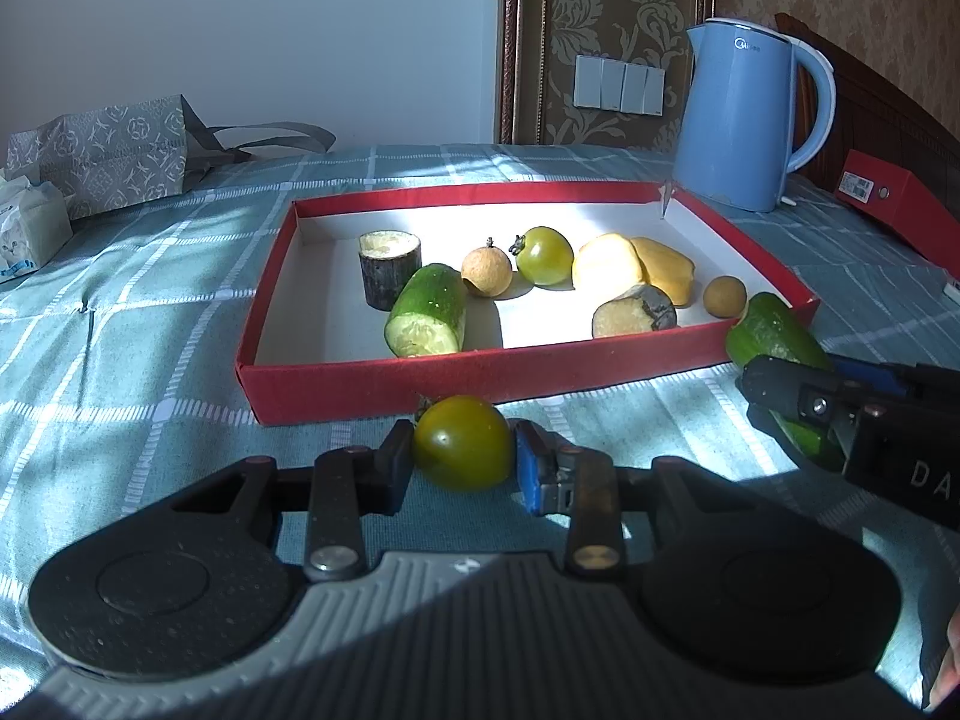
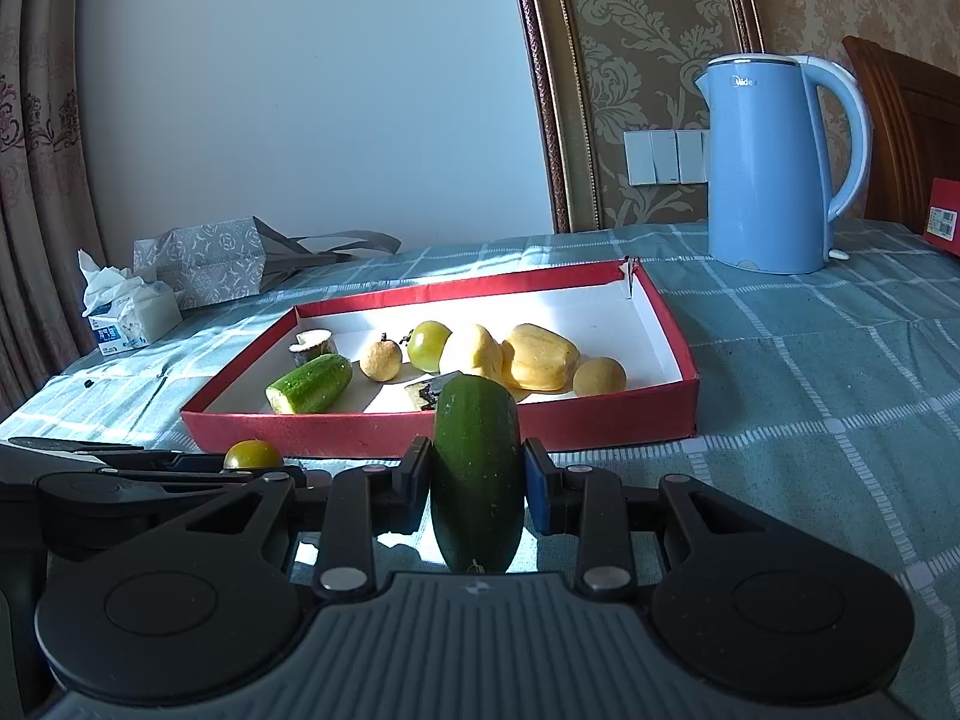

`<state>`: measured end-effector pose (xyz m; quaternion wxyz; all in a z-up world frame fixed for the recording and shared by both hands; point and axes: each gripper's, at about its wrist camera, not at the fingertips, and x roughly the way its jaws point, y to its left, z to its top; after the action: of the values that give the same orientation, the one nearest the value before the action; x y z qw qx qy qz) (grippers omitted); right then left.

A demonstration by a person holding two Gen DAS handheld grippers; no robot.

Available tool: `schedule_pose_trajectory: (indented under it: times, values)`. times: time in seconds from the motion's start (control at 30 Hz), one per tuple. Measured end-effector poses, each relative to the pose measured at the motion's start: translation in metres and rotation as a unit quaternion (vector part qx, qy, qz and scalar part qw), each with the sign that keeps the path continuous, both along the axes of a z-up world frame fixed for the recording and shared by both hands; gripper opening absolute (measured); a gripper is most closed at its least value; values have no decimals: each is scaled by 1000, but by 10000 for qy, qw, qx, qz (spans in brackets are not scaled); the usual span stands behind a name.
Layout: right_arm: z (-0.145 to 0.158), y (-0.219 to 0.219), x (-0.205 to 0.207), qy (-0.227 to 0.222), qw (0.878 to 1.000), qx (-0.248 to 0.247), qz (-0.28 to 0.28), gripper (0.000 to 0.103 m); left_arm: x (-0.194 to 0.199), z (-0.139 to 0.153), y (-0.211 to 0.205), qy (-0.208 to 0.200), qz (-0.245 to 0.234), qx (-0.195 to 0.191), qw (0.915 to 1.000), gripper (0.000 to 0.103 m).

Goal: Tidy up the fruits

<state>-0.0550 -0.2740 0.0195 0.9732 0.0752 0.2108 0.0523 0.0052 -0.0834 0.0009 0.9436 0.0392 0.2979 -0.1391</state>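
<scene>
My left gripper (image 1: 463,461) is shut on a green tomato (image 1: 463,443), just in front of the red tray's near wall (image 1: 480,375). My right gripper (image 2: 477,480) is shut on a cucumber piece (image 2: 477,474), near the tray's front right corner; it also shows in the left wrist view (image 1: 780,354). Inside the tray lie another cucumber piece (image 1: 427,312), a dark cut stump (image 1: 390,267), a second green tomato (image 1: 545,255), two brown round fruits (image 1: 487,270) (image 1: 725,296), yellow fruit pieces (image 1: 630,267) and a cut dark-skinned piece (image 1: 633,313).
A blue kettle (image 1: 744,120) stands behind the tray's right corner. A red box (image 1: 900,204) lies at the far right. A patterned bag (image 1: 108,156) and a tissue pack (image 1: 30,228) sit at the back left on the checked teal cloth (image 1: 120,360).
</scene>
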Motion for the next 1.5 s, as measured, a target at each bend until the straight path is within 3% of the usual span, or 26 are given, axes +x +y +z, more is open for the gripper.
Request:
schedule_pose_trajectory:
  times: [1.5]
  values:
    - [-1, -2, 2, 60, 10000, 50, 6, 31, 0, 0, 0, -22, -19, 34, 10000, 32]
